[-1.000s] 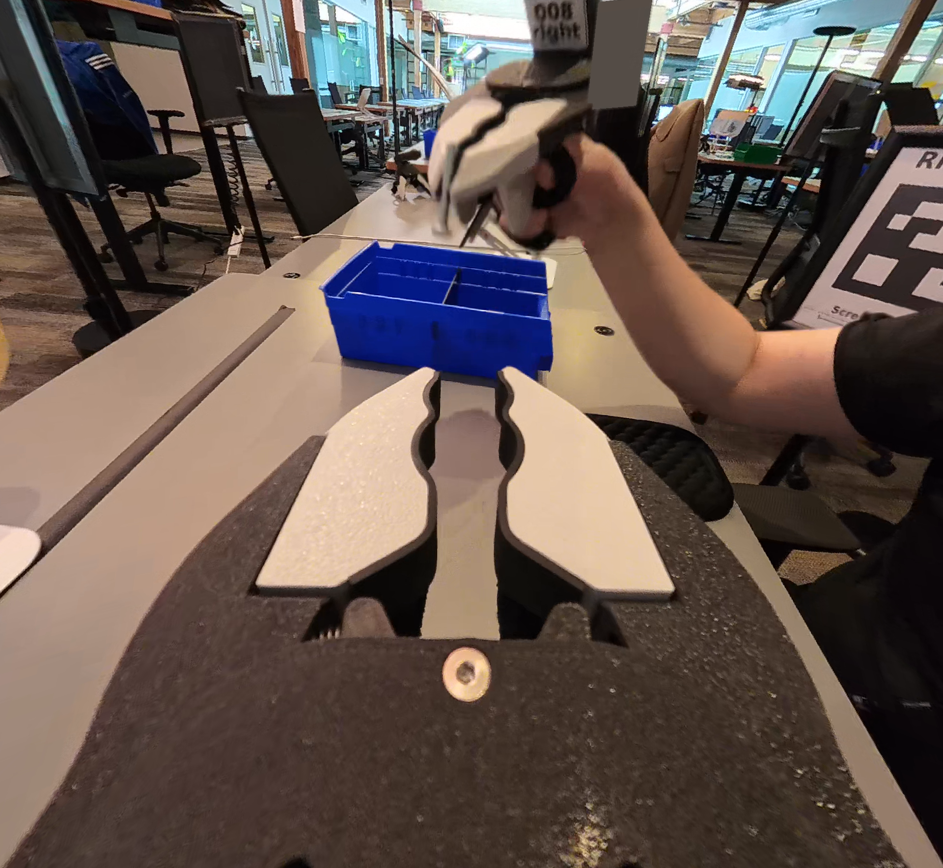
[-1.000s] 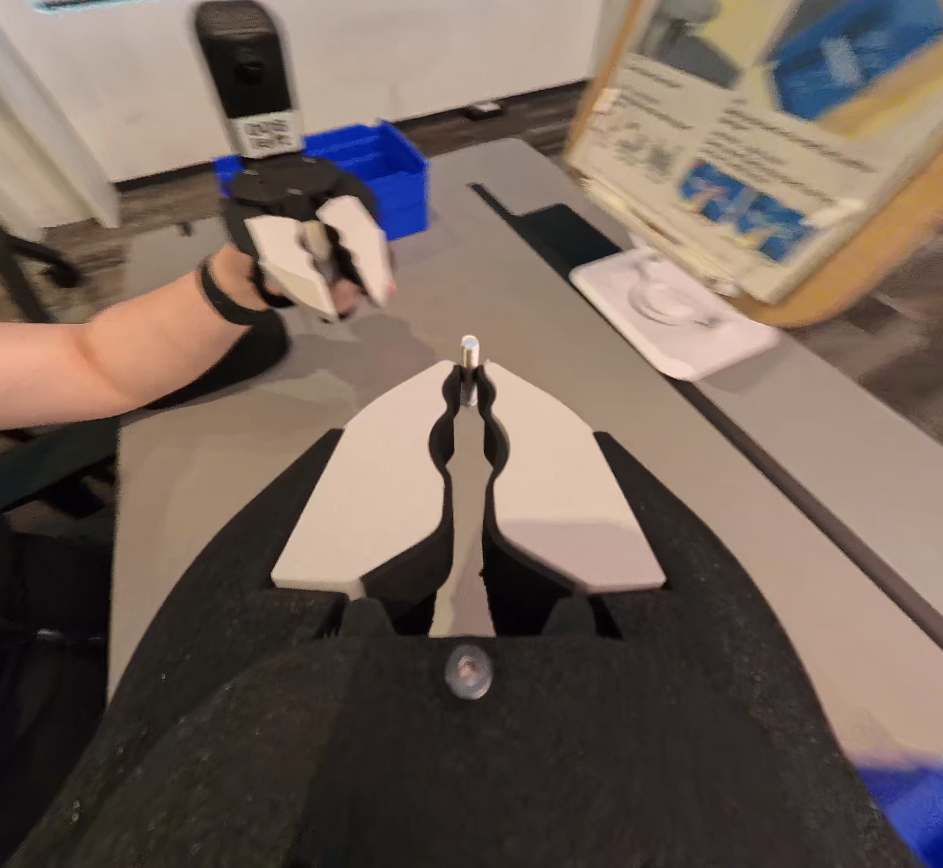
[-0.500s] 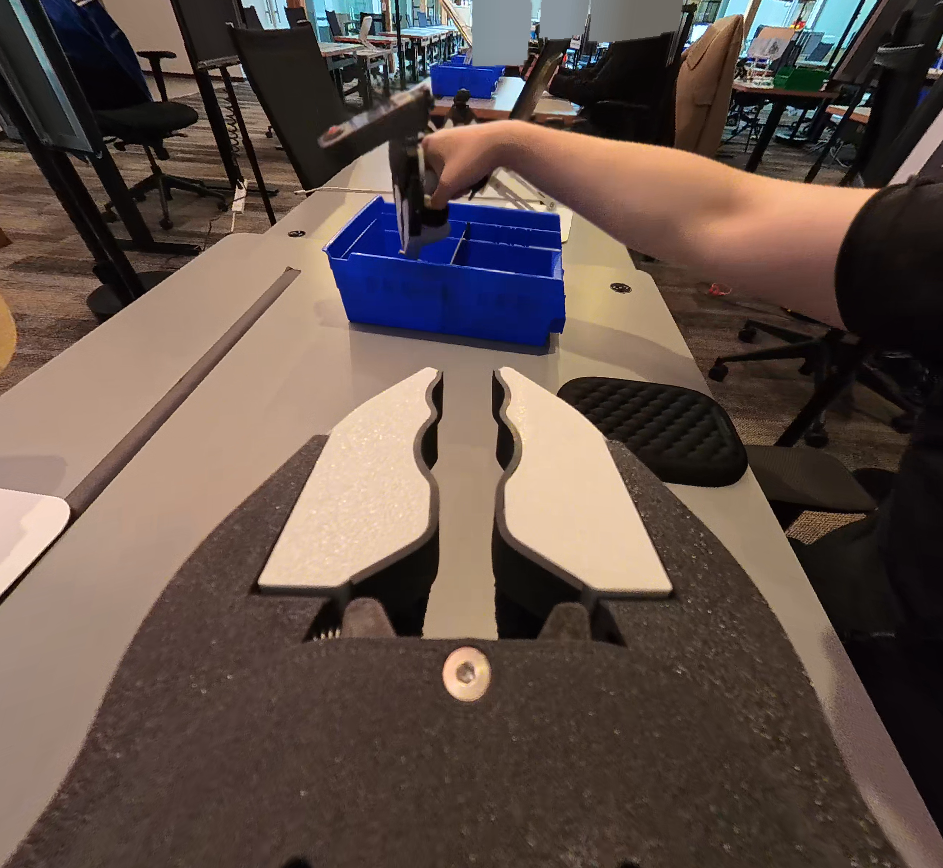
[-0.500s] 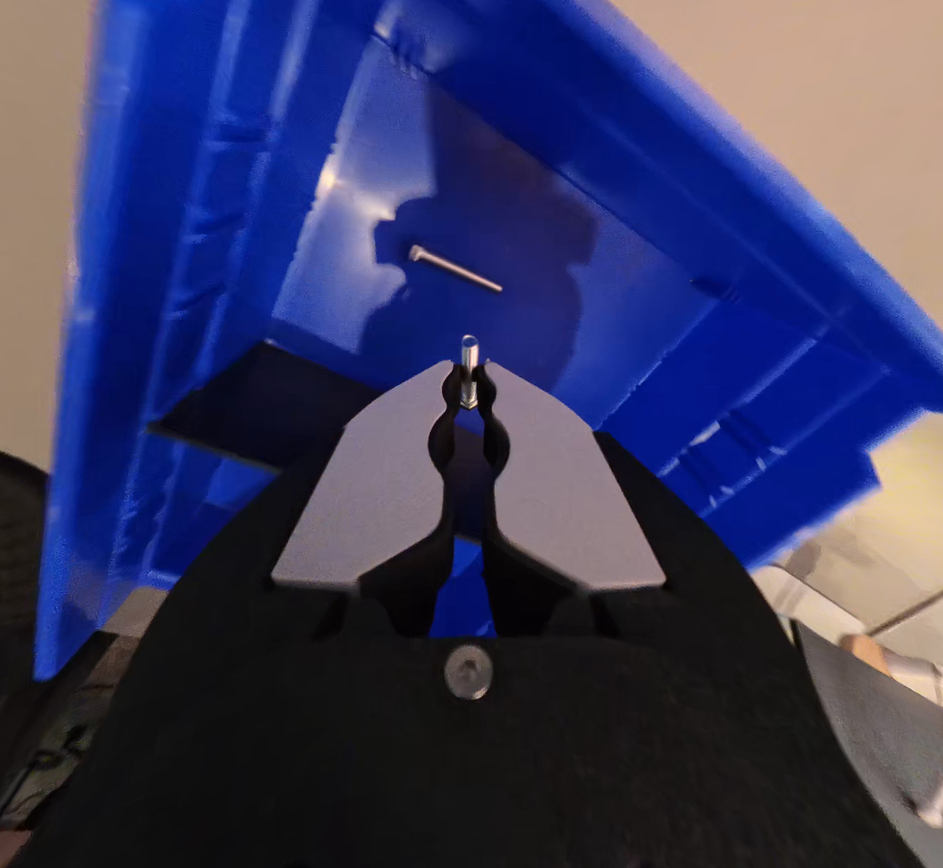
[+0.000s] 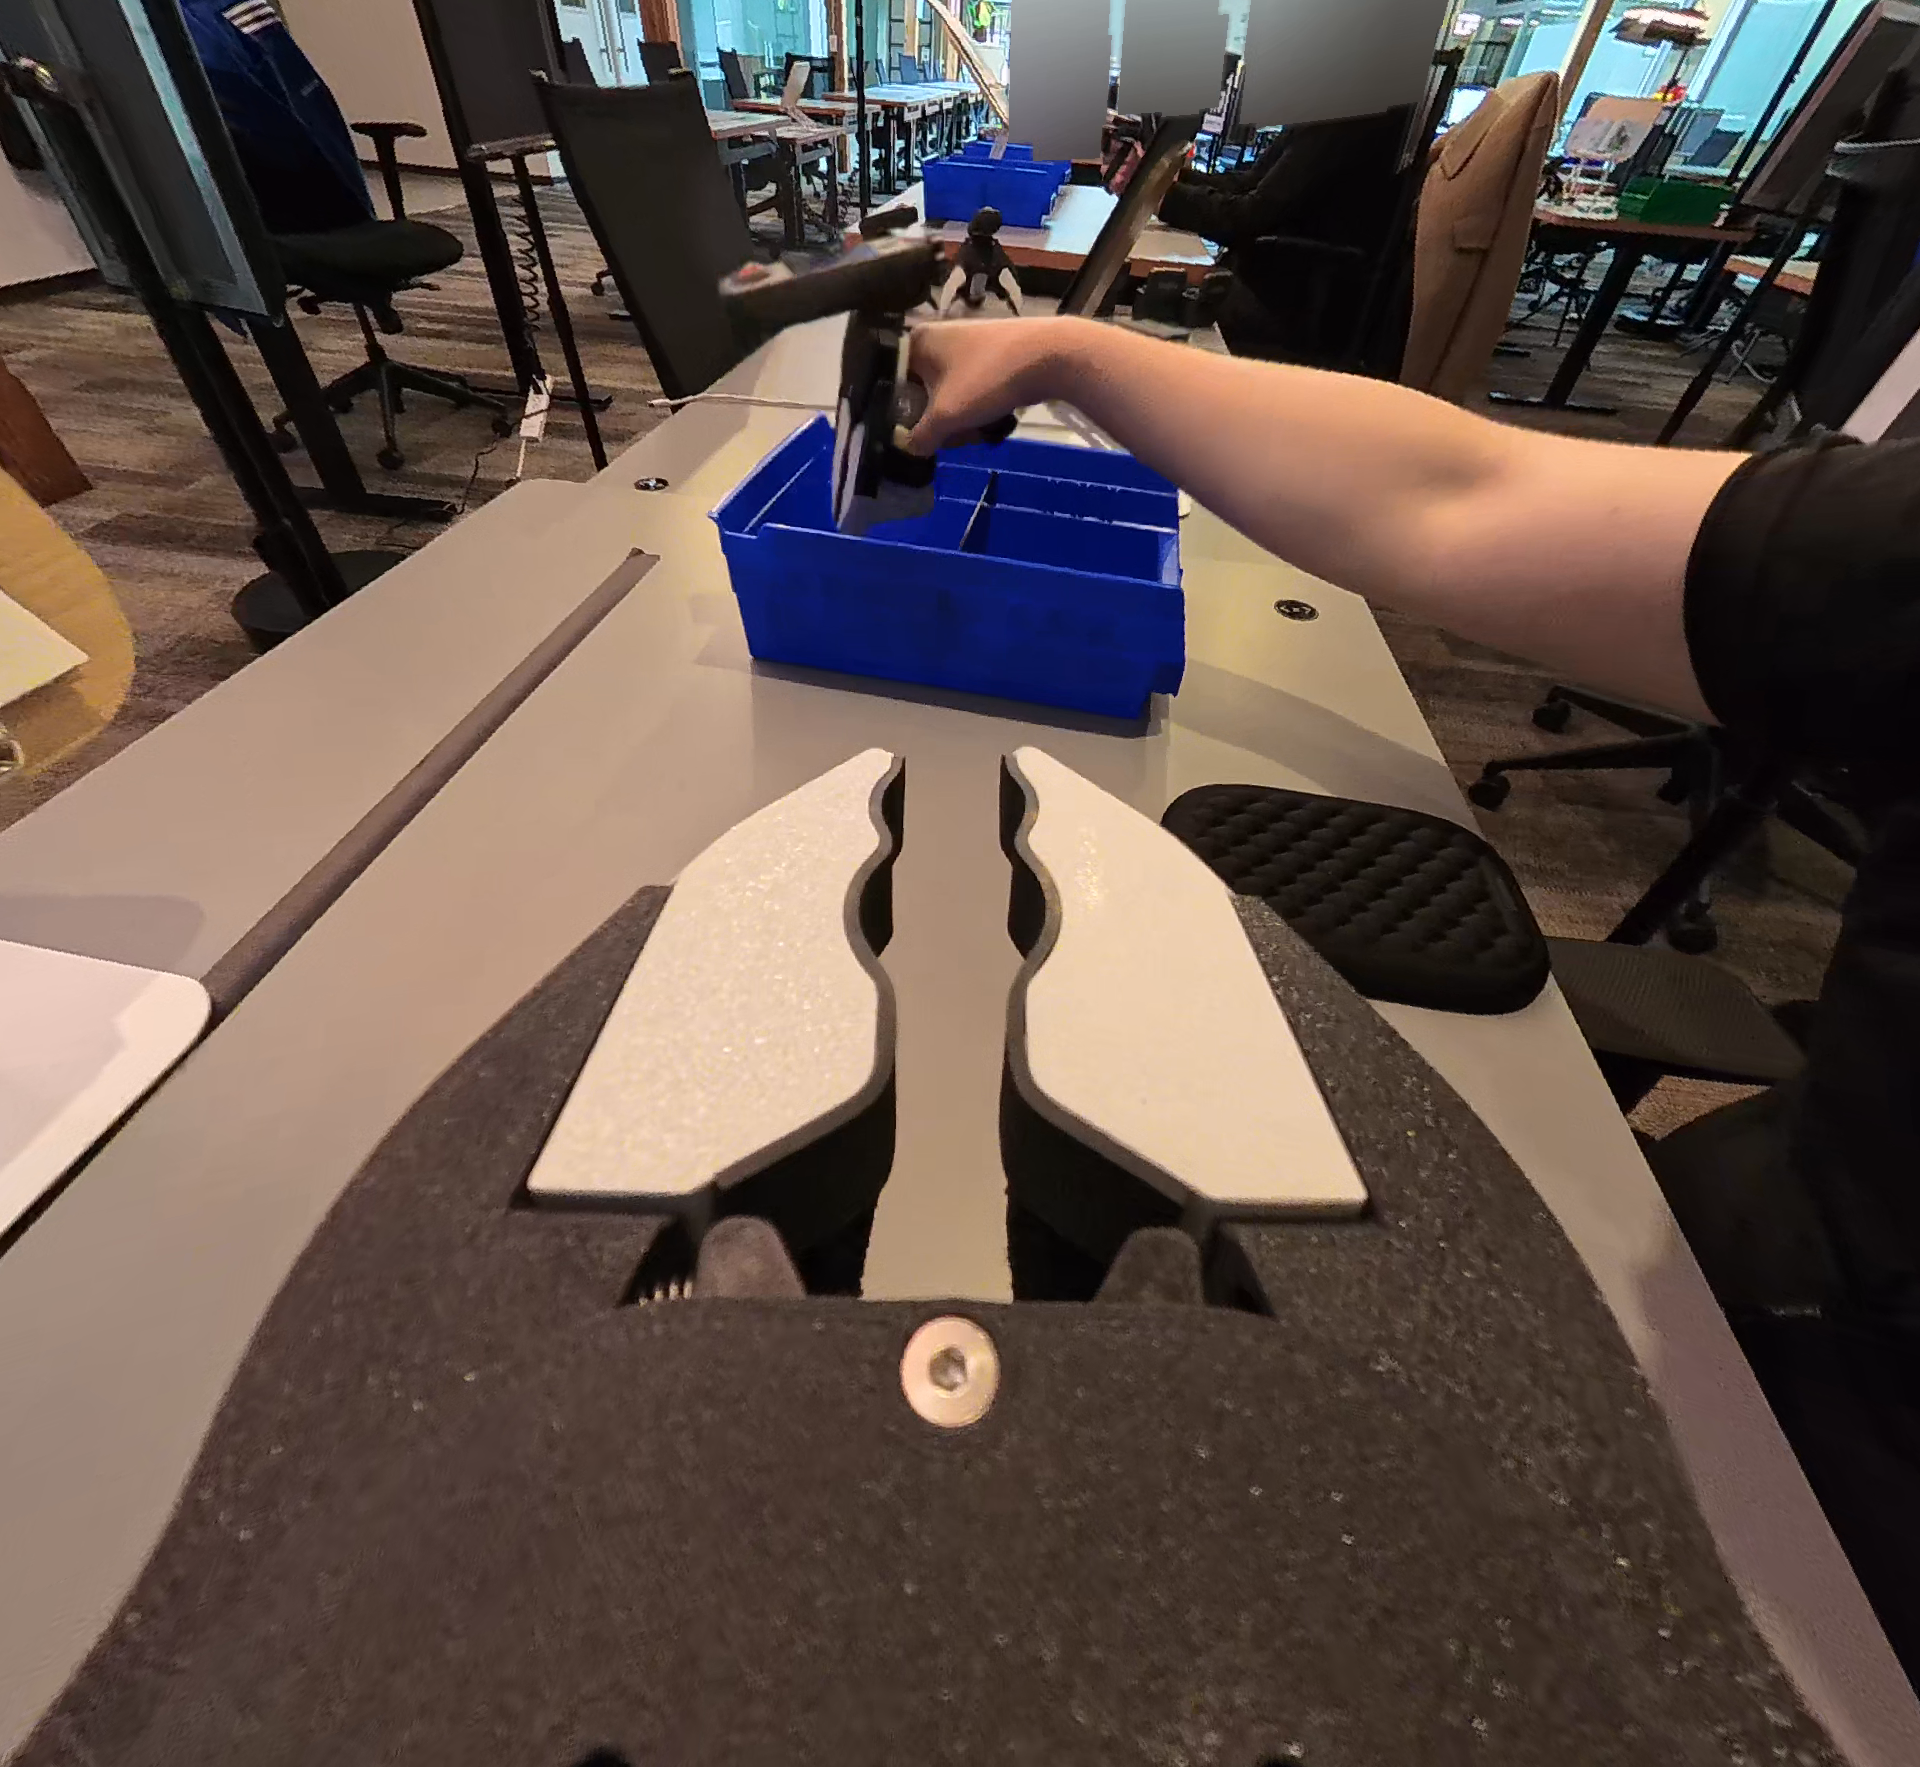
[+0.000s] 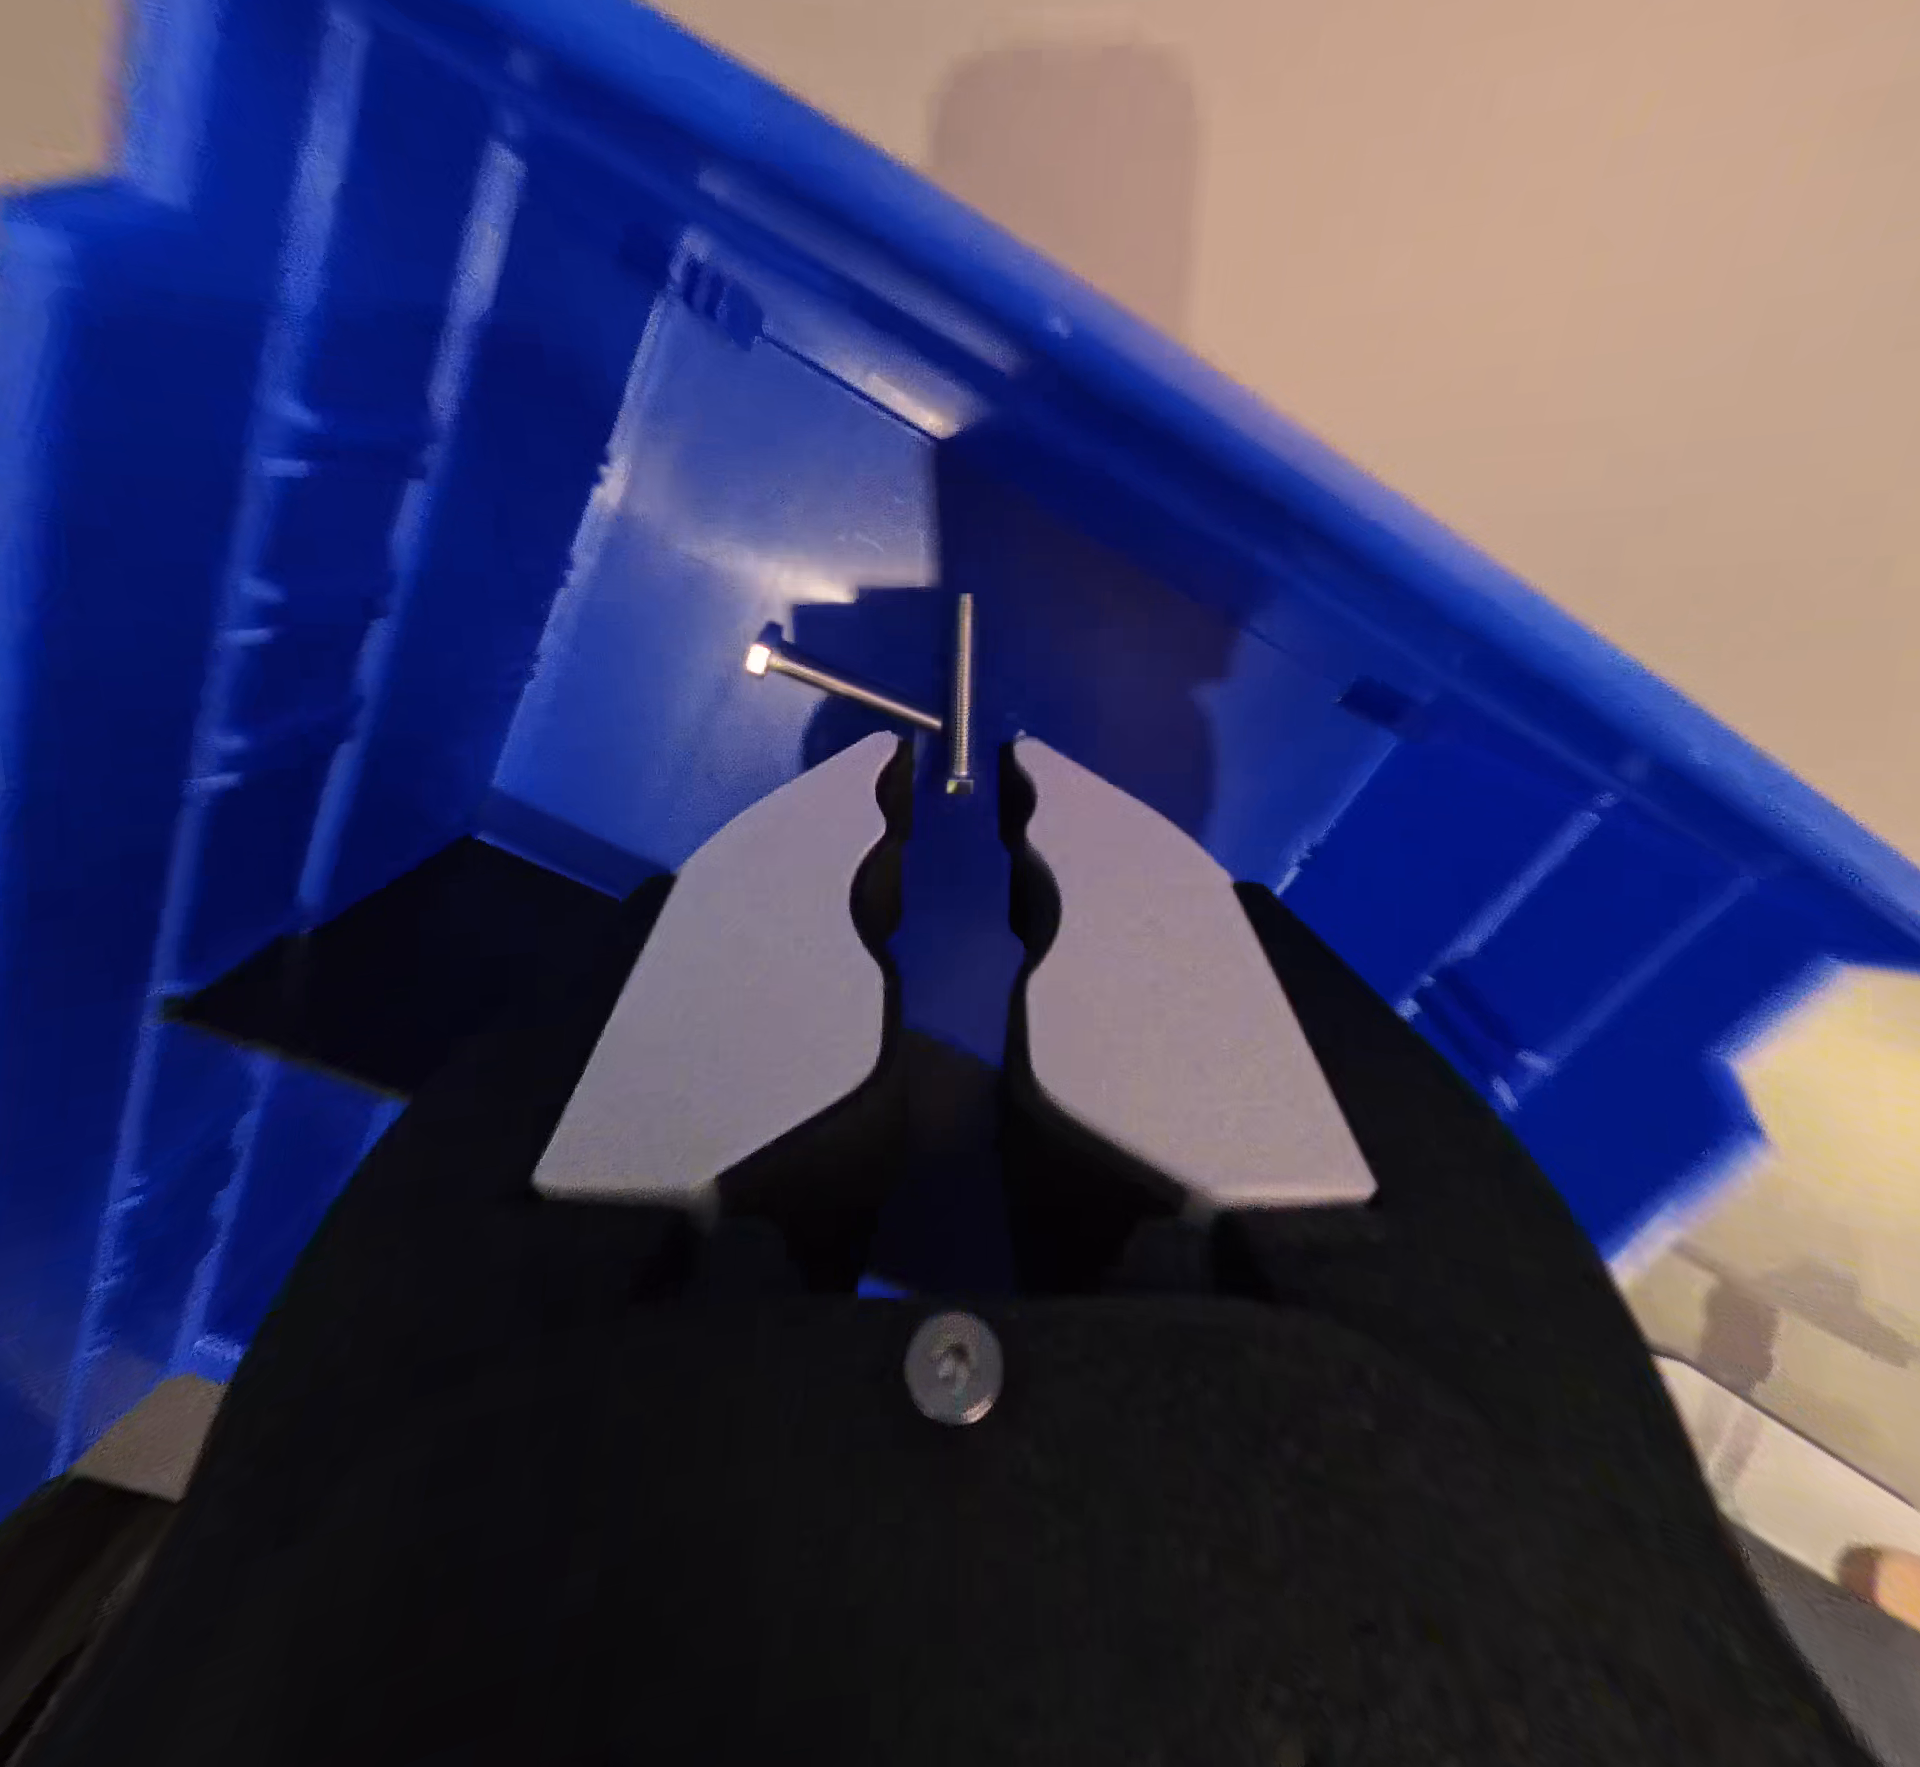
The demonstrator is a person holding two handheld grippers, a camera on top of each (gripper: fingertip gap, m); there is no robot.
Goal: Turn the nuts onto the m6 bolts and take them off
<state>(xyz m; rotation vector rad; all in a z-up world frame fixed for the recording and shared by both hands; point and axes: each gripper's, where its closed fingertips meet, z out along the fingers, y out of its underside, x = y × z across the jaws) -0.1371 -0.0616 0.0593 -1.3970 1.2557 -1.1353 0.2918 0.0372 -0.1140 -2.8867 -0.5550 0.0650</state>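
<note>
Two bolts (image 6: 964, 691) (image 6: 847, 691) on floor of left compartment of blue bin (image 6: 727, 512), touching in rough T. Right hand-held gripper (image 6: 951, 751) lowered into same compartment, fingers spread, gripping nothing, one bolt's head between tips. Bin on grey bench (image 5: 416, 761). Left hand-held gripper (image 5: 951, 761) over bench, spread, empty, short of bin.
</note>
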